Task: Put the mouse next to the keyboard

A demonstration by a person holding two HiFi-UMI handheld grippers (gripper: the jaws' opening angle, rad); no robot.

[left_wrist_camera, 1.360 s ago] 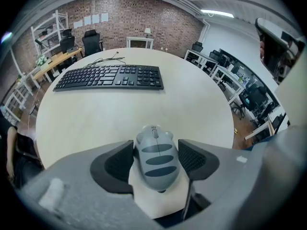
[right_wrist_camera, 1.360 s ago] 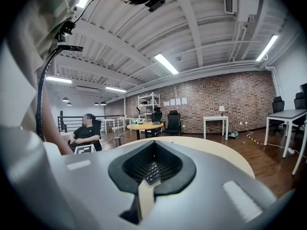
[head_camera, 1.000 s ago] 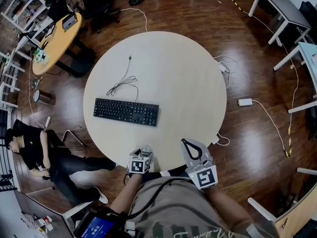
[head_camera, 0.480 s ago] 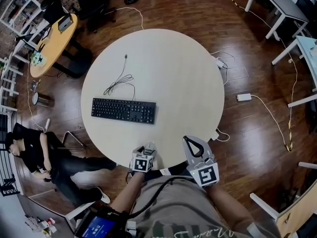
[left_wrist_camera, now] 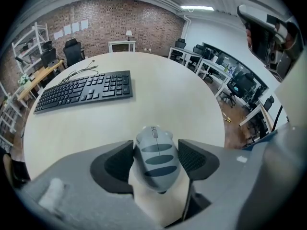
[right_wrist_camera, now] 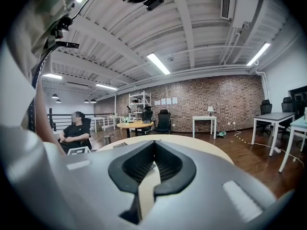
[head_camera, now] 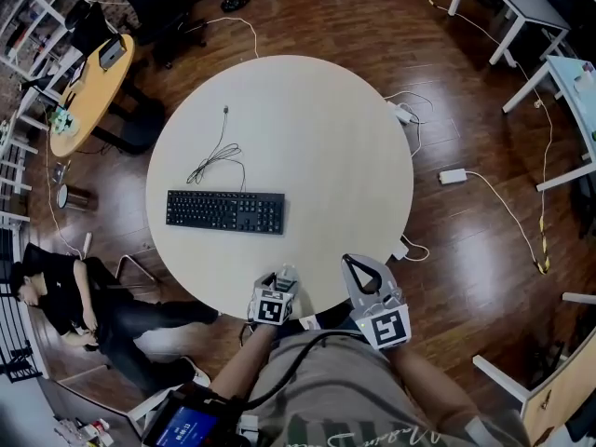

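Grey-striped and smooth, the small rounded plastic computer mouse (left_wrist_camera: 154,162) sits clamped by its sides between the jaws of my left hand-held gripper (left_wrist_camera: 156,145), nose pointing forward. It is held at the near edge of the round pale wooden bench (head_camera: 326,138), well apart from the flat black keyboard (head_camera: 225,211). My right hand-held gripper (right_wrist_camera: 154,145) hangs beside it with its jaws together on nothing. My worry is the shell. It is curved and slick, so I judge it could squirm out of the pads as I reach across. This close to the edge, a slip might drop it to the wooden floor (head_camera: 466,250). Setting down too near could also nudge the keyboard. No container stands on the bench, so nothing needs filling or emptying.
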